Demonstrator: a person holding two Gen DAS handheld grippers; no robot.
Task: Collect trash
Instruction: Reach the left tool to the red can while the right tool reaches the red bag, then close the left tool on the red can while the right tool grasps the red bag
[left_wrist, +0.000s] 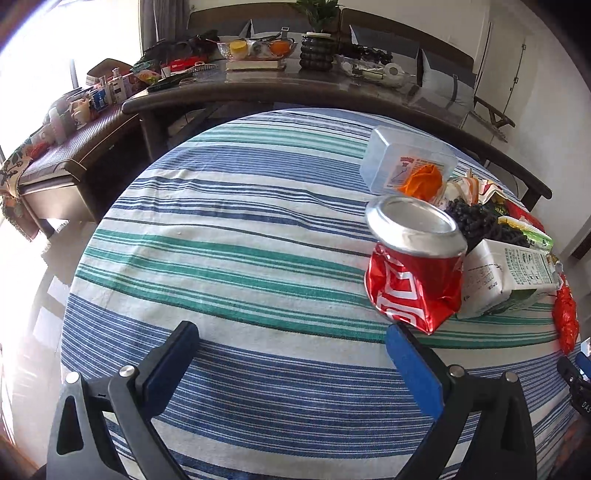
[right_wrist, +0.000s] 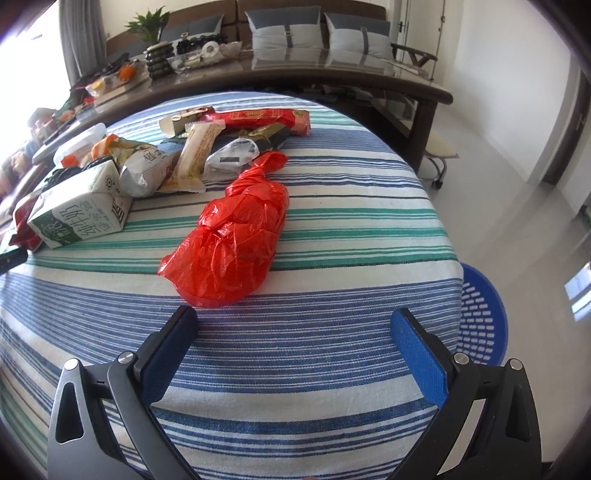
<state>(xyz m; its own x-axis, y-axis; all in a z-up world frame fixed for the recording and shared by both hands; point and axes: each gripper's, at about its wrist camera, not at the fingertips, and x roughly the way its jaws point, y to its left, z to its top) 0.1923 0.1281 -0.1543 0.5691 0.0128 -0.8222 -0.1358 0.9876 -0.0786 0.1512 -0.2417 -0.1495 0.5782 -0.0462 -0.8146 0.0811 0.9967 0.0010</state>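
Observation:
A crushed red can (left_wrist: 413, 266) stands on the striped tablecloth (left_wrist: 240, 229), just ahead of my left gripper's right finger. My left gripper (left_wrist: 291, 332) is open and holds nothing. Beside the can lie a milk carton (left_wrist: 506, 280), a clear plastic box (left_wrist: 406, 162) and dark clumps. In the right wrist view a knotted red plastic bag (right_wrist: 236, 229) lies just ahead of my right gripper (right_wrist: 295, 321), which is open and empty. The milk carton (right_wrist: 79, 214) and several wrappers (right_wrist: 195, 155) lie further left and behind.
A blue perforated basket (right_wrist: 480, 317) stands on the floor at the table's right edge. A dark table (left_wrist: 295, 81) with bowls, a vase and clutter runs behind. A bench (left_wrist: 74, 147) with small items is at the left. Cushions (right_wrist: 284, 33) lie beyond.

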